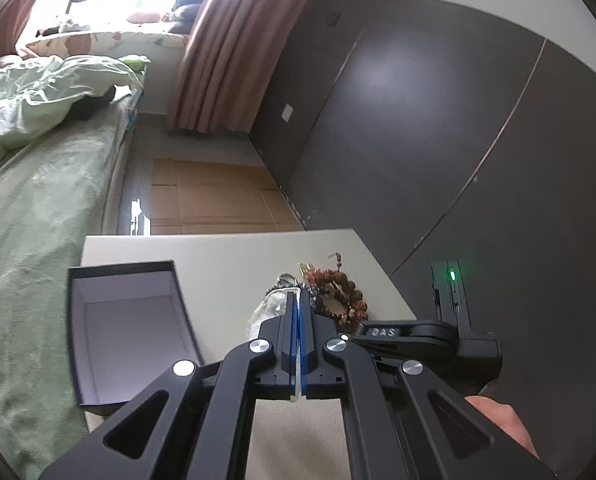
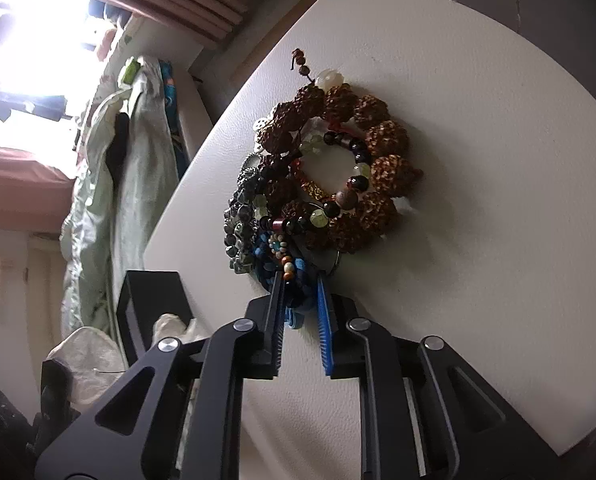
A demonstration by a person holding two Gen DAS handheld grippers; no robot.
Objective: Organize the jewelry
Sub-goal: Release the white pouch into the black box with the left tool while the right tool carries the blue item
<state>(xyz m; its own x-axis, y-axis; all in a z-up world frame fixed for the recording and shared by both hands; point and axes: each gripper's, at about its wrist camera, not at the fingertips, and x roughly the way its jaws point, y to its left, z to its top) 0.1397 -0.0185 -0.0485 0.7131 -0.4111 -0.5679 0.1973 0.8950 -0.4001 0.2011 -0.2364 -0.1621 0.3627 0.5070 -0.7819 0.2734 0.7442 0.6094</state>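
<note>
My right claw (image 2: 301,280) pinches the blue bracelet (image 2: 294,276) beside the jewelry pile (image 2: 326,172), left claw (image 1: 298,300) pressed together on a clear bag (image 1: 272,306); lifting may snag neighbouring beads.

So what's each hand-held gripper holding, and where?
Left hand-held gripper: clear plastic bag, pinched at its edge. Right hand-held gripper: blue braided beaded bracelet, by its near loop.

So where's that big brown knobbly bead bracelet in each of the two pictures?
Left wrist view: brown bracelet sits lower middle, just right of the left claw tips, partly hidden.
Right wrist view: brown bracelet fills the centre, ringing smaller bracelets, above the right claw.
Shared landmark: the open black box, left of the pile in both.
</note>
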